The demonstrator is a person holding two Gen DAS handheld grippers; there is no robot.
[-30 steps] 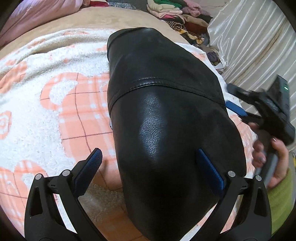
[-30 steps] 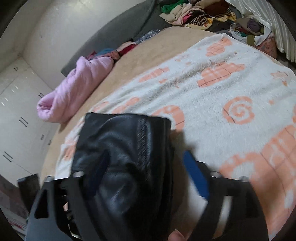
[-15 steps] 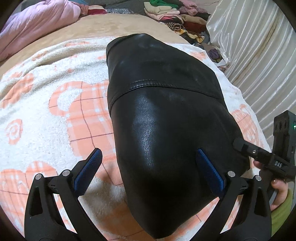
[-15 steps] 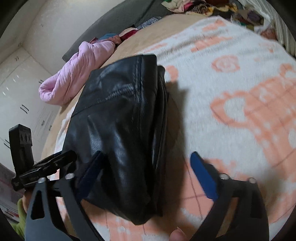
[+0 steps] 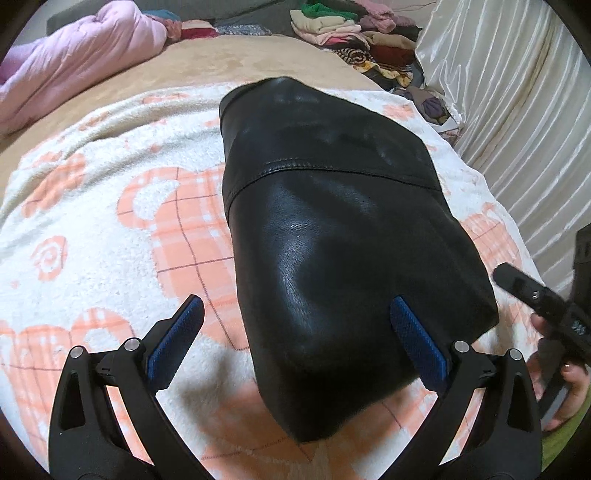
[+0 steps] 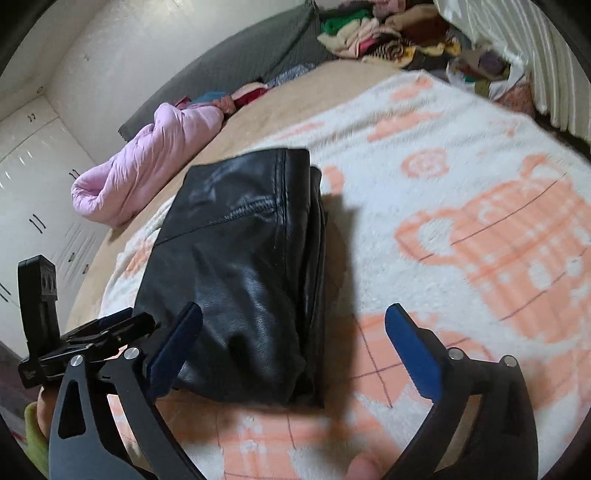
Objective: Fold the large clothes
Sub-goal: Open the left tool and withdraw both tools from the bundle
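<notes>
A black leather jacket (image 5: 332,240) lies folded in a thick bundle on the white and orange blanket (image 5: 110,229). My left gripper (image 5: 295,301) hangs open above its near end, with the blue pads (image 5: 417,339) wide apart and off the leather. In the right wrist view the jacket (image 6: 240,258) lies left of centre. My right gripper (image 6: 293,308) is opening its jaws. The bundle's near corner shows between the fingers, but neither pad presses on it. A hand holds the right gripper (image 5: 535,299) by the jacket's right side. The left gripper (image 6: 92,332) appears at the bundle's left.
A pink quilt (image 5: 74,59) lies rolled at the far left of the bed. A heap of mixed clothes (image 5: 351,33) is piled at the far end. White curtains (image 5: 517,110) hang along the right side, and white wardrobe doors (image 6: 33,177) stand beyond the bed.
Both grippers have drawn back from the jacket, which now looks smaller and lies free. In the left wrist view, the right gripper slid from mid-right to the lower right.
</notes>
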